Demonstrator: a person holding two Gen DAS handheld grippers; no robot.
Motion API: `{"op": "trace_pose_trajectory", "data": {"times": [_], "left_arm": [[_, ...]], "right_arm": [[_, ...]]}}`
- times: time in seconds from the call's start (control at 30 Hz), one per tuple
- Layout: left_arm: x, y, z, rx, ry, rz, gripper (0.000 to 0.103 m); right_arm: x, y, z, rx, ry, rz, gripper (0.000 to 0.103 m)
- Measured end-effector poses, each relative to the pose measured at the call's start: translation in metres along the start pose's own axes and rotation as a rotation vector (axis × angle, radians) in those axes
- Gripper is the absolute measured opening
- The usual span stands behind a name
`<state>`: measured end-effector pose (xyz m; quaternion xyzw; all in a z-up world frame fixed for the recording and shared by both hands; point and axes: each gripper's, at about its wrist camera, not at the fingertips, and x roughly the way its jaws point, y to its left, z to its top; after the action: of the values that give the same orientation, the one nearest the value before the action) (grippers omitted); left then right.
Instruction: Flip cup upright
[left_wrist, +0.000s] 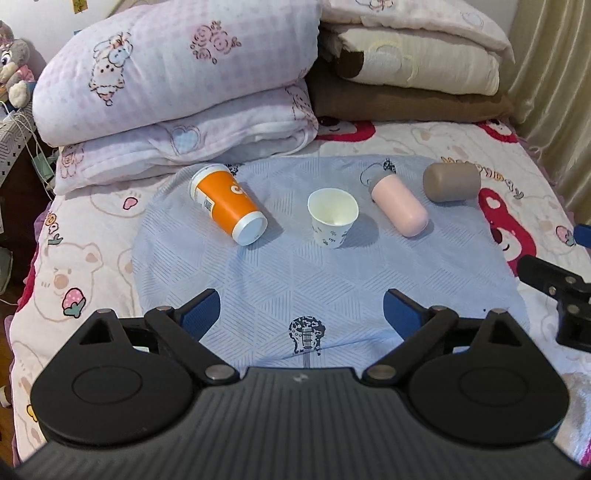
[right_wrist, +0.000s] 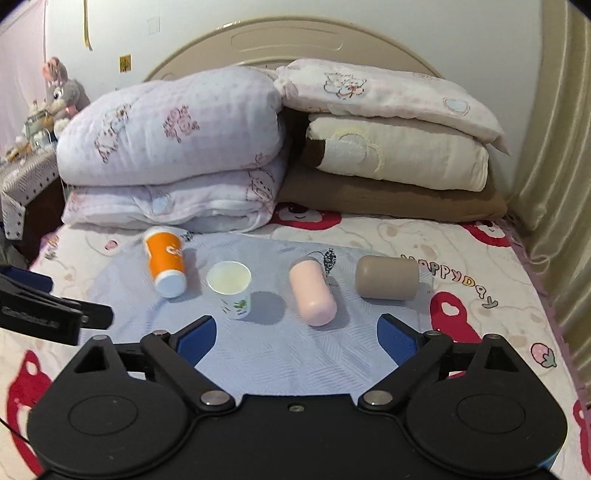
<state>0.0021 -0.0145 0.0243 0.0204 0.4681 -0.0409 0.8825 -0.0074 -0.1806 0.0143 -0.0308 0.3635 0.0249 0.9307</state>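
On a light blue cloth (left_wrist: 332, 288) on the bed lie an orange paper cup (left_wrist: 227, 203) on its side, a pink bottle (left_wrist: 400, 205) on its side and a taupe cup (left_wrist: 450, 181) on its side. A small white paper cup (left_wrist: 332, 217) stands upright between them. The same four show in the right wrist view: orange cup (right_wrist: 166, 264), white cup (right_wrist: 231, 284), pink bottle (right_wrist: 312, 293), taupe cup (right_wrist: 386, 277). My left gripper (left_wrist: 301, 310) is open and empty, well short of the cups. My right gripper (right_wrist: 295, 334) is open and empty, just short of the white cup and pink bottle.
Folded quilts (left_wrist: 177, 85) and pillows (left_wrist: 413, 62) are stacked behind the cups. A curtain (right_wrist: 554, 184) hangs along the right side of the bed. A nightstand with plush toys (right_wrist: 55, 99) stands at the left. The right gripper's finger (left_wrist: 554, 291) shows at the left view's right edge.
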Motion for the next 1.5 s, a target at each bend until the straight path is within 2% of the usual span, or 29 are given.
{"op": "trace_pose_trajectory", "data": {"times": [0.33,0.47,0.87,1.5], "left_arm": [[-0.020,-0.002,-0.005,-0.020,-0.015,0.002,0.096],[-0.024,-0.005,-0.008,-0.020,-0.023,0.024,0.096],[-0.017,0.004,-0.007,-0.079,0.005,0.021,0.096],[-0.014,0.004,-0.006,-0.082,0.021,0.042,0.096]], "right_arm": [[-0.025,0.002,0.002,0.006,0.040,-0.050,0.096],[-0.028,-0.002,0.002,0.021,0.051,-0.066,0.096],[-0.023,-0.016,-0.002,0.053,0.072,-0.102,0.096],[-0.014,-0.024,-0.002,0.086,0.084,-0.105,0.096]]}}
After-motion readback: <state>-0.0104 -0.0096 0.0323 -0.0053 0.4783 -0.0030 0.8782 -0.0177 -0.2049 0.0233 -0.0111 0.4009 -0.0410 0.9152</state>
